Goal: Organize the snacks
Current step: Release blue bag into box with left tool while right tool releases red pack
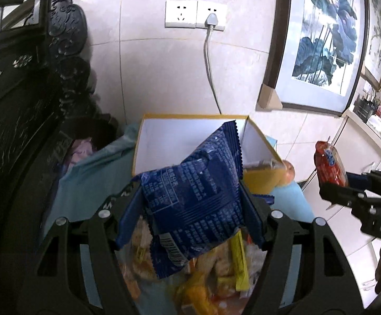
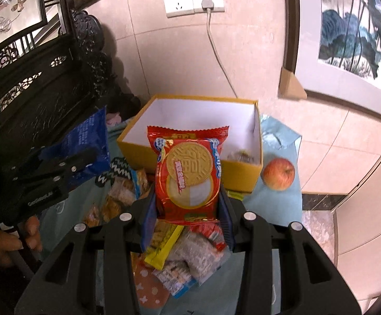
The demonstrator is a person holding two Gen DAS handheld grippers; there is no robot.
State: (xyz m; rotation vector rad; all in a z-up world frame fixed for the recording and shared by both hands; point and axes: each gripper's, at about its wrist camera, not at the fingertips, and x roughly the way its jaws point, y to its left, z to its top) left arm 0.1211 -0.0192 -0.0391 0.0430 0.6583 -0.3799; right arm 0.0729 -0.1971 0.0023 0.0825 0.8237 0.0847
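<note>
step: carrying to yellow box (image 2: 190,157) | left tool (image 1: 190,197) pinches blue packet (image 1: 198,183) | right tool (image 2: 187,204) pinches red biscuit packet (image 2: 187,173) | next: lower both inside, release

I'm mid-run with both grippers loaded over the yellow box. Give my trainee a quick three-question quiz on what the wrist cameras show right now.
1. True or false: the left gripper is shut on a blue packet.
2. What does the right gripper hold? A) the apple B) a red biscuit packet C) a yellow bar
3. Fill in: the apple sits on the blue cloth, ____ the yellow box.

Key
1. True; its pads press the packet's sides.
2. B, the red biscuit packet.
3. Beside, outside its wall; the box looks nearly empty.
</note>
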